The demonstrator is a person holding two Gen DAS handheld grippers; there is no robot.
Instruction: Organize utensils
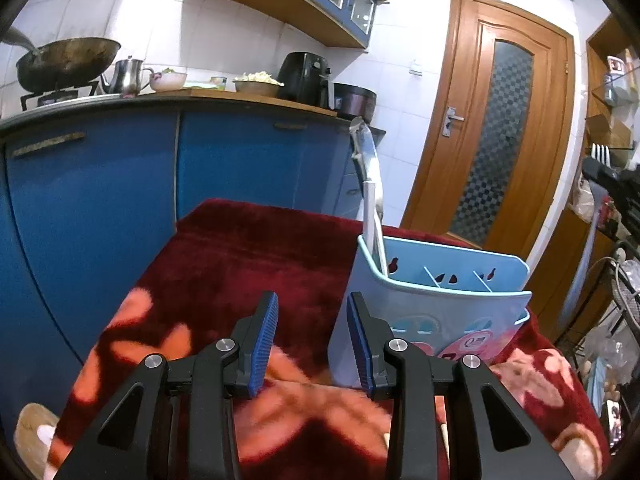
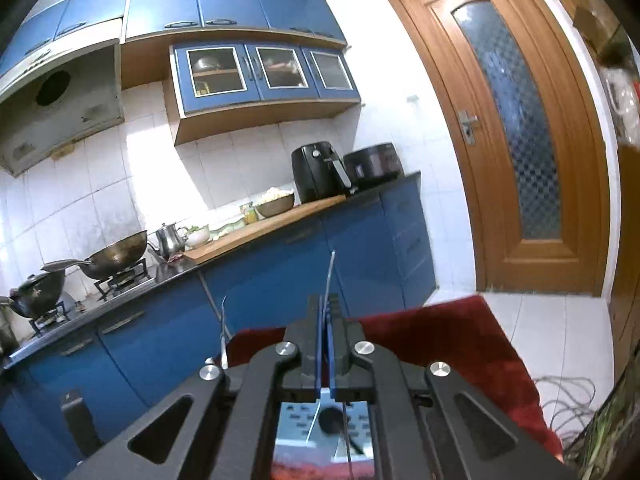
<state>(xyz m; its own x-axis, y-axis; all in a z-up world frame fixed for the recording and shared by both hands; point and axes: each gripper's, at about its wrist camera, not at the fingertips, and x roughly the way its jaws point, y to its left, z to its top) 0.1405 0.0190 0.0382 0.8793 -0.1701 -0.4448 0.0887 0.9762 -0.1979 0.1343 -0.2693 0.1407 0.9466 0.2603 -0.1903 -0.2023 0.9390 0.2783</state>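
The left gripper (image 1: 312, 344) hangs with its blue pads wide apart and nothing between them, low over the red blanket (image 1: 240, 248), just beside the light blue utensil holder (image 1: 432, 304) near the blanket's right edge. A metal utensil (image 1: 370, 184) stands upright in the holder's left compartment. The right gripper (image 2: 325, 328) is clamped on a thin metal utensil (image 2: 330, 276) seen edge-on above the blanket's far edge

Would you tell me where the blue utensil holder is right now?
In the left wrist view, the blue utensil holder stands on the red blanket, right of the open left gripper.
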